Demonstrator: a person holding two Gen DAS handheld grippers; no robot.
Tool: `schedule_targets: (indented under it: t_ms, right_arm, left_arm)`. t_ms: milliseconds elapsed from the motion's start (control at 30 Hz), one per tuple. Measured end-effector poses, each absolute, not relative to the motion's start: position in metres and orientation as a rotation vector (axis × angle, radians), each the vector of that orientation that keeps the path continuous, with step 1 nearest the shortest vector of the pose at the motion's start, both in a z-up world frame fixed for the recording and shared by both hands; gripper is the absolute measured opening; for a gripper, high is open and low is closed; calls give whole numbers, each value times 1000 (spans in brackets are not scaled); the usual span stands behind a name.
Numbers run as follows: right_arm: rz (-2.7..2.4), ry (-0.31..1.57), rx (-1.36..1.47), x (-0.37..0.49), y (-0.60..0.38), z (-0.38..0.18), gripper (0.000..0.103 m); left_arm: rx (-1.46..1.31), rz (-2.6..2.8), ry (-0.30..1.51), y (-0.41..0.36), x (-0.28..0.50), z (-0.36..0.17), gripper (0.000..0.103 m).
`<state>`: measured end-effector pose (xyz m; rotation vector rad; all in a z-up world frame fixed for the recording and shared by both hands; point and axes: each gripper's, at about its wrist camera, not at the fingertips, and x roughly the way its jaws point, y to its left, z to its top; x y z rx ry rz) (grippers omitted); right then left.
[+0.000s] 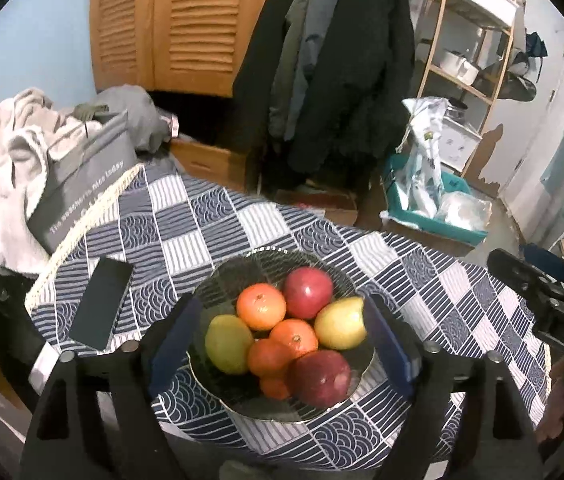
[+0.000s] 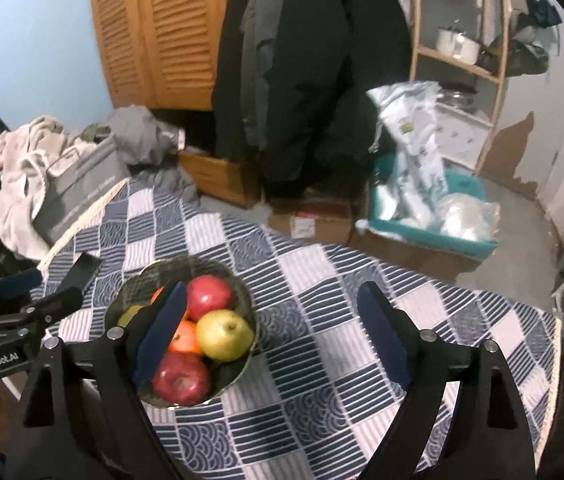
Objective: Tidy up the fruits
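A glass bowl (image 1: 241, 276) on the checked tablecloth holds two red apples (image 1: 308, 293), two yellow-green apples (image 1: 340, 323) and several oranges (image 1: 261, 306). My left gripper (image 1: 279, 346) is open and empty, hovering above the bowl with a finger on either side. In the right wrist view the bowl (image 2: 241, 300) sits at the left, with a red apple (image 2: 179, 378) and a yellow-green apple (image 2: 223, 334) in front. My right gripper (image 2: 271, 340) is open and empty over the cloth to the right of the bowl; its left finger (image 2: 159, 336) overlaps the fruit.
A dark phone (image 1: 101, 308) lies on the cloth left of the bowl. A grey box with clothes (image 1: 77, 184) stands at the table's far left. Beyond the table are hanging coats (image 1: 342, 60), a teal bin with bags (image 1: 434, 204) and a wooden shelf (image 1: 478, 40).
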<state>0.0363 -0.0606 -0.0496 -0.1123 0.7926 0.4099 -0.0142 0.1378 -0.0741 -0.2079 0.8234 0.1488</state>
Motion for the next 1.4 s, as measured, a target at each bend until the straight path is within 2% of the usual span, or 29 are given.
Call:
schedule_targets:
  t_ms: [267,400,567,967,1400]
  right_arm:
    - [349,725,-97,31,-94,-24,89]
    - [304,684,-105,28,-110,-14,89]
    - [271,641,-101,23,-129,-4,89]
    - [230,566,-89,10,-157,8,89]
    - [217,570,-56,8,-173,6,89]
  left_arm:
    - [-190,118,753,124,-16,-47,89]
    - [-191,114,703,118,-17,-33,98]
    - [-165,106,643,107,-20,-20,102]
    - [-140,101,593,93,-24,2,102]
    - [-101,100,580,80,-22,6,102]
